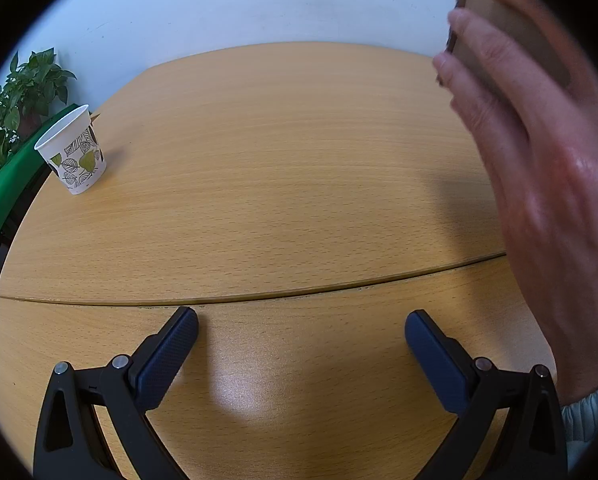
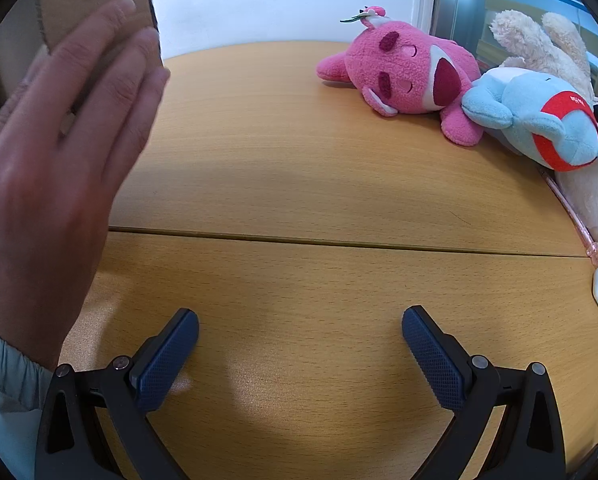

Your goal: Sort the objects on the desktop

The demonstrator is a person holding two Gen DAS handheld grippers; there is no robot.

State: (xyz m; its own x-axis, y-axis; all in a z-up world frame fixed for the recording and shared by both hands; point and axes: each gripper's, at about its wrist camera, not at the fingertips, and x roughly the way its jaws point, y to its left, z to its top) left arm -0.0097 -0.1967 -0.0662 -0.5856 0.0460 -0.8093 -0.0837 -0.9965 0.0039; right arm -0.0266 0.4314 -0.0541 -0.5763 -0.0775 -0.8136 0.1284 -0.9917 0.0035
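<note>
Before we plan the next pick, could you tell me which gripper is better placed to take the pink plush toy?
Right: the pink plush toy appears only ahead of the open right gripper.

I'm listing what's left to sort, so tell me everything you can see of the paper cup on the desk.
The paper cup shows only in the left wrist view. It is white, printed with outlined and olive-green leaves, and looks like thin paper with a rolled rim. It stands upright, mouth open upward; its inside is not visible. It sits near the far left edge of the wooden desk, close to a green board with a potted plant behind. Nothing grips or touches it besides the desk.
</note>
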